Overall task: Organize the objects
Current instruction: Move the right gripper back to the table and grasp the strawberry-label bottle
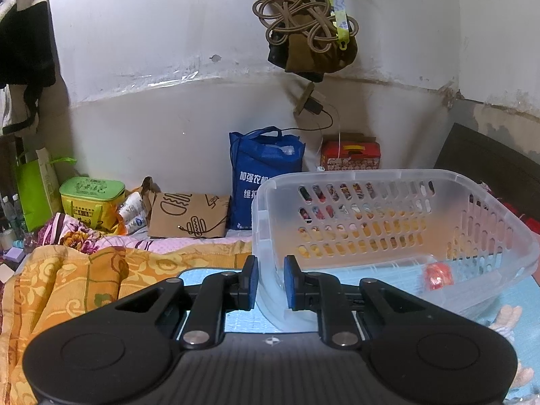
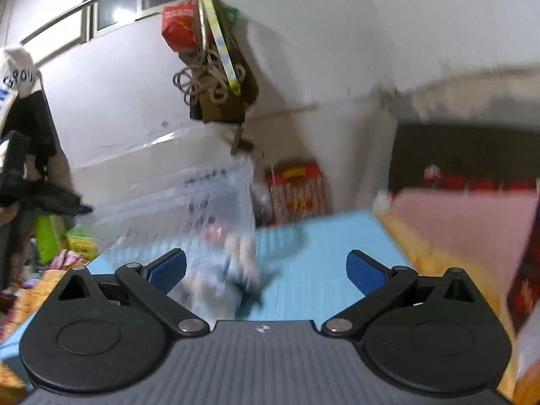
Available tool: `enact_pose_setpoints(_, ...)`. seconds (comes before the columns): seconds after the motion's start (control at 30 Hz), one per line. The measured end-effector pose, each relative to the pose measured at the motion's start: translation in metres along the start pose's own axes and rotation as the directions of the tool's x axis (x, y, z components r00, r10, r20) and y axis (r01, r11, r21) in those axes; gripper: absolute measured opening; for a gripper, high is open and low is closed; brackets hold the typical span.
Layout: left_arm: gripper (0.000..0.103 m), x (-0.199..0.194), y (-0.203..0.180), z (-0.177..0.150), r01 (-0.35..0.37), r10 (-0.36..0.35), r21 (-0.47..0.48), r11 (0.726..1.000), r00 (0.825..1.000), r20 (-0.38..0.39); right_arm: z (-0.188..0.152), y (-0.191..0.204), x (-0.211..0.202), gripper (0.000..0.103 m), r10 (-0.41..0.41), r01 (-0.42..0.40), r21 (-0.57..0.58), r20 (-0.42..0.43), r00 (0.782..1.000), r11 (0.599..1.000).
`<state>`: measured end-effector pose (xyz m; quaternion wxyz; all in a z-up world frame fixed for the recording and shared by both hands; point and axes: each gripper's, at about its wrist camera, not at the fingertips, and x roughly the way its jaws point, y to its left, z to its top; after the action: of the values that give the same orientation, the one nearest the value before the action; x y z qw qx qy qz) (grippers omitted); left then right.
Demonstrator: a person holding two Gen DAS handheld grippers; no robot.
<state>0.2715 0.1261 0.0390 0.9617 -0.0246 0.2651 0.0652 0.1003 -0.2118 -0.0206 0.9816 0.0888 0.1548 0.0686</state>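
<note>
A blue mat [image 1: 209, 275] covers the working surface of a cluttered bed, ringed by an orange patterned blanket [image 1: 77, 280] and, against the wall, a blue tote bag [image 1: 260, 175]. On the mat sits the clear plastic basket [image 1: 398, 182], tipped up toward the camera — its near corner wall is pinched between the blue pads of the left gripper [image 1: 271, 281], whose jaws stand narrow around the thin plastic. One small red item [image 1: 438, 275] already lies on the basket floor.

The right gripper [image 2: 266, 271] hangs with its jaws spread as wide as they go and nothing between the pads; its view is smeared by motion. Just ahead of it on the mat lies a pale, blurred object [image 2: 241, 260] with a dark part beside it — what it is cannot be made out.

The step in hand looks like the next pickup. Done well, it calls for the right jaws to settle squarely over the object before closing, while the left hand holds the basket steady and tilted so the opening faces the incoming load.
</note>
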Motion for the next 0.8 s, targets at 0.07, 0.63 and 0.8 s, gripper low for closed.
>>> enact_pose_setpoints(0.07, 0.021, 0.0, -0.001, 0.0, -0.003, 0.003, 0.004, 1.0, 1.0, 0.002, -0.013, 0.006, -0.016, 0.103, 0.019, -0.019, 0.034, -0.009, 1.0, 0.999)
enact_pose_setpoints(0.63, 0.022, -0.002, -0.002, 0.0, 0.006, -0.006, -0.001, 1.0, 1.0, 0.002, -0.086, 0.088, -0.024, 0.102, 0.095, -0.105, -0.085, -0.114, 0.989, 0.991)
enact_pose_setpoints(0.8, 0.022, -0.002, 0.001, -0.001, 0.013, -0.013, -0.005, 1.0, 1.0, 0.003, -0.091, 0.092, -0.021, 0.086, 0.061, -0.075, -0.119, -0.117, 0.991, 0.99)
